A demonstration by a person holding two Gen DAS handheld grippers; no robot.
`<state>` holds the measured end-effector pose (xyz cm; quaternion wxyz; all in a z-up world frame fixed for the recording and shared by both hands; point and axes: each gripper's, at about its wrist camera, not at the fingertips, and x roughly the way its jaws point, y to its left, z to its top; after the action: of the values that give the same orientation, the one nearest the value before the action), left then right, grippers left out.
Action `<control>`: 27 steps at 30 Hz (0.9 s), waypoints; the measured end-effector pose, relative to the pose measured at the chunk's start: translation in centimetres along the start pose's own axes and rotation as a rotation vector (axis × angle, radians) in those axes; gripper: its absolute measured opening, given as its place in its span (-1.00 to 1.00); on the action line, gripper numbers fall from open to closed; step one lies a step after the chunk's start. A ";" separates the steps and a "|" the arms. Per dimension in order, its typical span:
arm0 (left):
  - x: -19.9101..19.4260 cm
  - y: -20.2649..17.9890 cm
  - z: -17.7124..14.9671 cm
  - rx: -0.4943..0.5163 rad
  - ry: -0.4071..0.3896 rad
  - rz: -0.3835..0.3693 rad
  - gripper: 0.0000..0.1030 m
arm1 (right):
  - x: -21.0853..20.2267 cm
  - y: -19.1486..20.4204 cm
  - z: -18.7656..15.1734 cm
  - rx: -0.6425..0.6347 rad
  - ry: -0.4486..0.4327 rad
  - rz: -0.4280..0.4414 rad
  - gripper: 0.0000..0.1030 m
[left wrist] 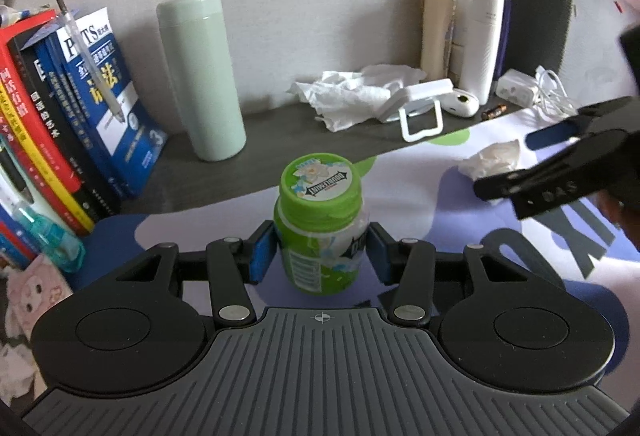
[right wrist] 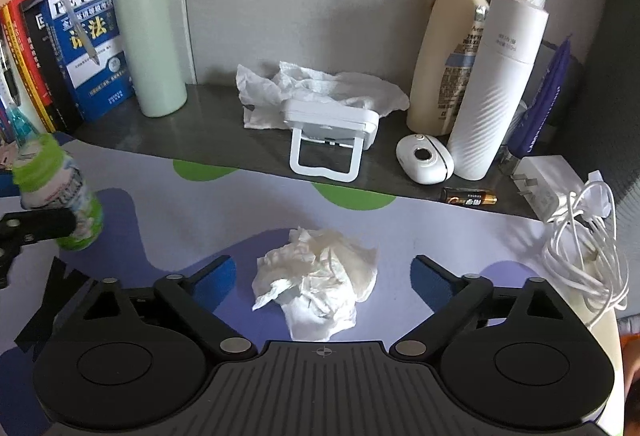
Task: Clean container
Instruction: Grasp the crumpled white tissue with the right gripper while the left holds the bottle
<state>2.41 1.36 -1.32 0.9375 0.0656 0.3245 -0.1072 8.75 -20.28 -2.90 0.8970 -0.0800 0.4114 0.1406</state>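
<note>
A green-capped gum container (left wrist: 320, 236) stands upright on the patterned desk mat (left wrist: 420, 163). My left gripper (left wrist: 320, 256) is shut on its body, a blue pad pressed against each side. In the right wrist view the same container (right wrist: 56, 191) shows at the far left, with the left gripper's finger (right wrist: 36, 226) across it. A crumpled white tissue (right wrist: 320, 288) lies on the mat between the spread fingers of my open right gripper (right wrist: 322, 268), not touched by either pad. The left wrist view shows the right gripper (left wrist: 514, 163) over that tissue (left wrist: 496, 157).
On the dark shelf behind stand a mint-green flask (left wrist: 200, 75), a row of books (left wrist: 80, 95), loose tissues (right wrist: 320, 87), a white folding stand (right wrist: 328, 123), lotion bottles (right wrist: 448, 55), a small white device (right wrist: 424, 157), a battery (right wrist: 468, 197) and a charger with coiled cable (right wrist: 576, 236).
</note>
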 end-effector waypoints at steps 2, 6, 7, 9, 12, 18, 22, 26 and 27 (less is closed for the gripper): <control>-0.2 0.1 -0.1 0.004 -0.001 -0.002 -0.07 | 0.3 0.0 0.0 0.003 0.014 0.011 0.58; -0.4 0.3 -0.3 0.007 0.002 -0.006 -0.07 | 0.4 0.0 -0.1 0.001 0.031 0.027 0.38; -0.4 0.3 -0.3 0.009 0.002 -0.006 -0.07 | 0.4 0.0 -0.1 -0.001 0.031 0.027 0.36; -0.4 0.3 -0.4 0.011 0.002 -0.011 -0.07 | 0.4 0.0 -0.1 -0.001 0.034 0.030 0.16; -0.4 0.3 -0.4 0.015 0.002 -0.014 -0.07 | 0.5 0.0 0.0 -0.009 0.041 0.029 0.10; -0.3 0.3 -0.6 0.019 0.003 -0.022 -0.07 | 0.6 -0.1 0.0 -0.016 0.045 0.019 -0.28; -0.4 0.5 -0.7 0.018 0.006 -0.035 -0.07 | 0.4 -0.1 0.0 -0.029 0.043 0.023 -0.47; -0.4 0.6 -0.8 0.025 0.009 -0.046 -0.07 | -0.1 0.2 -0.1 -0.054 0.030 0.014 -0.56; -0.4 0.6 -0.8 0.027 0.010 -0.050 -0.07 | -0.3 0.2 -0.1 -0.059 0.027 0.018 -0.59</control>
<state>1.77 2.13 -1.69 0.9320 0.0706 0.3291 -0.1347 8.40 -20.17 -2.78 0.8874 -0.1046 0.4198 0.1595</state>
